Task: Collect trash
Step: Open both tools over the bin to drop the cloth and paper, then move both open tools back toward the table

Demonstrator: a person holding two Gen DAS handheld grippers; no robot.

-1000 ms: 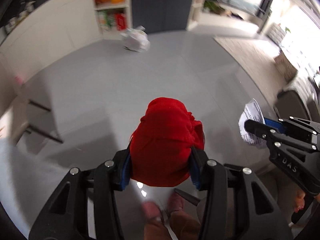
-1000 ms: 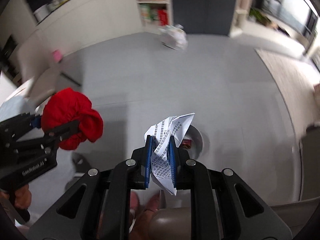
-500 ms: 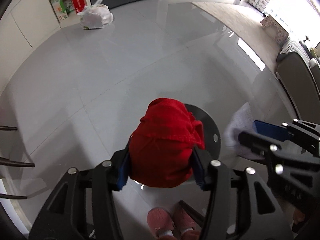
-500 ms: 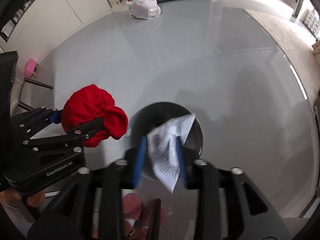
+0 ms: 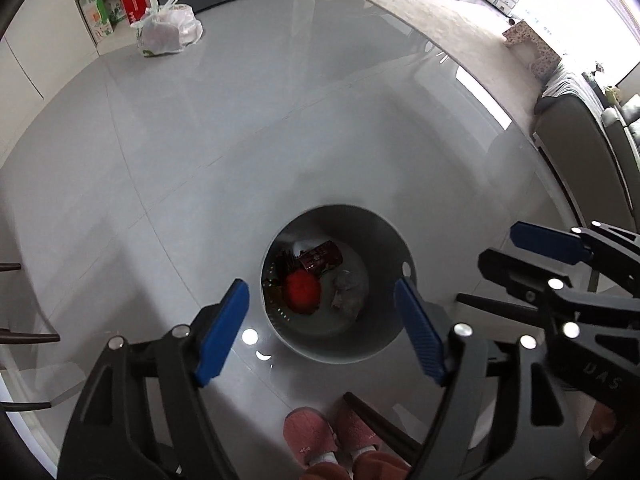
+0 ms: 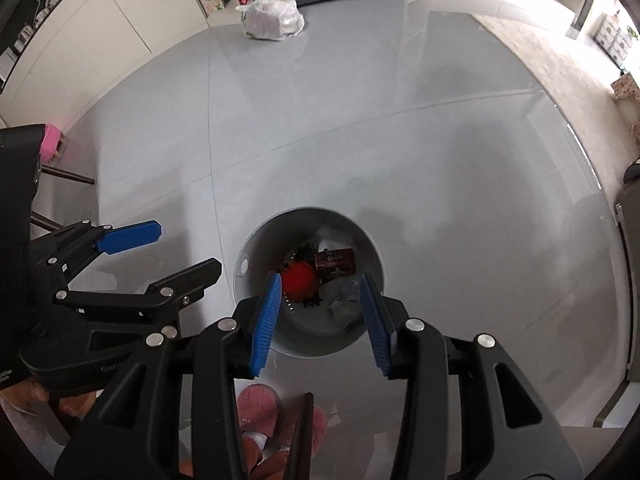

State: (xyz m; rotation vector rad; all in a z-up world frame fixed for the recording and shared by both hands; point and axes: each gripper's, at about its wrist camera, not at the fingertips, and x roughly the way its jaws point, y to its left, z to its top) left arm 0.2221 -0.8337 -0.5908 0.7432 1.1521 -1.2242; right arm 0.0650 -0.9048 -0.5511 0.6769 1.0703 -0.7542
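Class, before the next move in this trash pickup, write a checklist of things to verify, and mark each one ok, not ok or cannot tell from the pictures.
1. Left hand-held gripper open and holding nothing: ok.
2. Right hand-held gripper open and holding nothing: ok.
3. Red cloth inside the bin: ok.
4. Crumpled paper inside the bin: ok.
5. Bin upright with room left: ok.
6. All trash collected: not ok; a white bag sits on the floor by the shelves.
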